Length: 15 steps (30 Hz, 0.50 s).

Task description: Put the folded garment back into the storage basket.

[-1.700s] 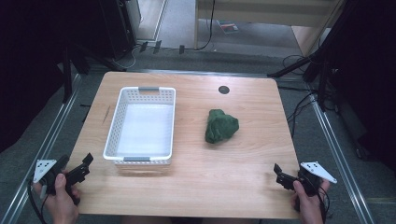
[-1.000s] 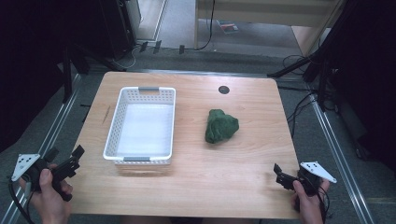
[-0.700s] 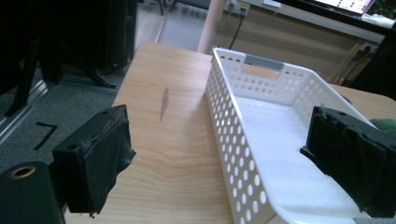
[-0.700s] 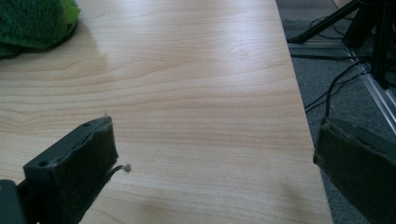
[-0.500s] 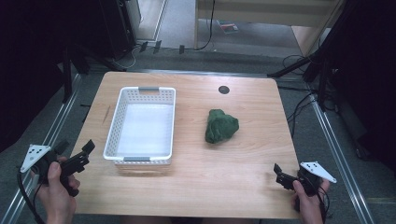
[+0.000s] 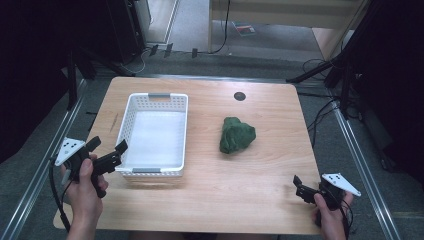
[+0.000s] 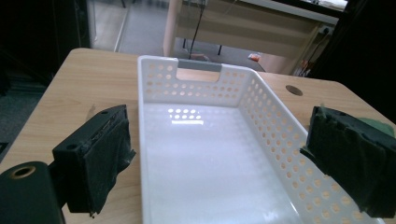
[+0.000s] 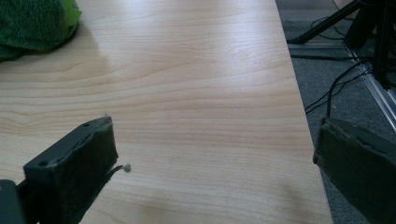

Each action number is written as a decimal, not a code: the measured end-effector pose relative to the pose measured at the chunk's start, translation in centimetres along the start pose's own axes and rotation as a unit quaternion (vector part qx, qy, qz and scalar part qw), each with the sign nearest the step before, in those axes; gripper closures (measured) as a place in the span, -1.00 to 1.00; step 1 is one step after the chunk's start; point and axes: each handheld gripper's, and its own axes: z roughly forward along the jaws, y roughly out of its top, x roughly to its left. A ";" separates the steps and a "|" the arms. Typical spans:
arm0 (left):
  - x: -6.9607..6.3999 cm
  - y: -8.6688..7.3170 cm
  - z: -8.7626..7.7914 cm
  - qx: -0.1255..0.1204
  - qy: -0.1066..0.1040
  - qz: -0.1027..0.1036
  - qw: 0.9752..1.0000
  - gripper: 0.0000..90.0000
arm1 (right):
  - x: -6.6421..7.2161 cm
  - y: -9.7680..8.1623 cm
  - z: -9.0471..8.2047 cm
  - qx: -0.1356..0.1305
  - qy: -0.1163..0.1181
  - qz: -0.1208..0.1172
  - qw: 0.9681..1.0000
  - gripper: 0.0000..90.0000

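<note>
a pale wooden worktop (image 6: 210, 200) carries a white perforated basket (image 6: 154, 102) toward its left edge and a crumpled green cloth (image 6: 236, 135) near its middle.

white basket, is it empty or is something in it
Empty. The basket shows a bare white floor in both the high view and the left gripper view; the green cloth lies outside it on the table.

The left gripper (image 7: 224, 177) holds its black padded jaws wide apart over a white perforated plastic basket (image 7: 205, 84) with a grey handle, resting on a light wooden table (image 7: 84, 79), a green cloth (image 7: 380, 126) peeking behind the right jaw
</note>
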 end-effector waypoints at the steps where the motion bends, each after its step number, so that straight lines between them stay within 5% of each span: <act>1: 0.0 0.0 0.0 0.000 0.000 0.000 1.000 -0.83 | 0.0 0.0 0.0 0.000 0.000 0.000 1.000 -1.00; 15: -2.5 1.2 1.8 0.008 -0.018 0.021 1.000 -0.83 | 0.0 0.0 0.0 -0.001 0.001 -0.001 1.000 -1.00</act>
